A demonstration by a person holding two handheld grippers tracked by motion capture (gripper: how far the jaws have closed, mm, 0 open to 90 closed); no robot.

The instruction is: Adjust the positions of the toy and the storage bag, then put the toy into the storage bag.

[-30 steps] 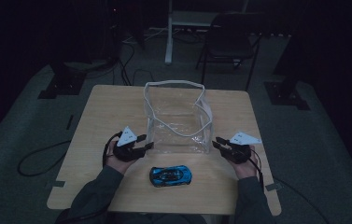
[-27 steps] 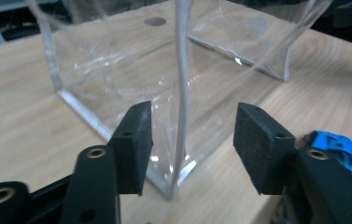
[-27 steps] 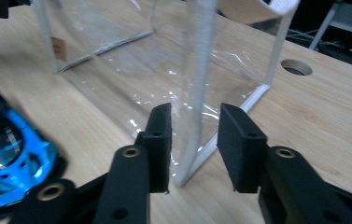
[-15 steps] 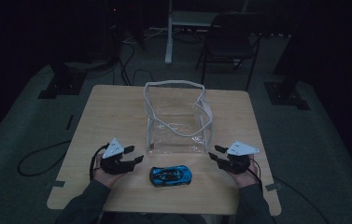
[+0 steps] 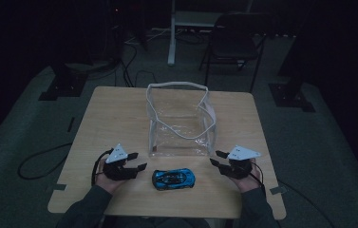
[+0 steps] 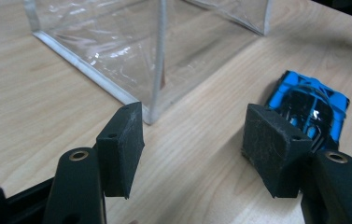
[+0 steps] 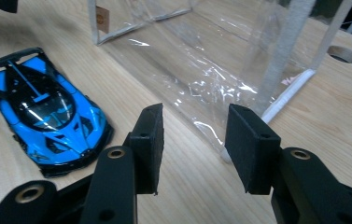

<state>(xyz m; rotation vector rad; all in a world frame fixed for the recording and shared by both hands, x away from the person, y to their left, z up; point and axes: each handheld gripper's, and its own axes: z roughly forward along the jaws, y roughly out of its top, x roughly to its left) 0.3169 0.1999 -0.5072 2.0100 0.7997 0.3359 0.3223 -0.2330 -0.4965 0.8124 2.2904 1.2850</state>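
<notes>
- The blue toy car is sitting on its wheels near the table's front edge, roughly at the middle of that edge, with its long axis running parallel to the edge, left to right.
- Just behind the car, toward the far edge, the clear plastic bag is standing upright with its mouth open upward and its white handles draped over the rim; a strip of bare wood is separating car and bag.
- The left gripper is lying just beside the car's left end, its jaws spread apart and empty; in the left gripper view the car is showing past the right-hand jaw, off the line between the two jaws.
- The right gripper is resting toward the front right corner, jaws likewise apart and holding nothing, with a wider gap to the car's right end.
- In the right gripper view the jaws are pointing at the bag's lower wall, while the car is lying off to their left.
- Judging by this layout, the left gripper is looking the nearer one, though it would need turning toward the car to straddle it.
</notes>
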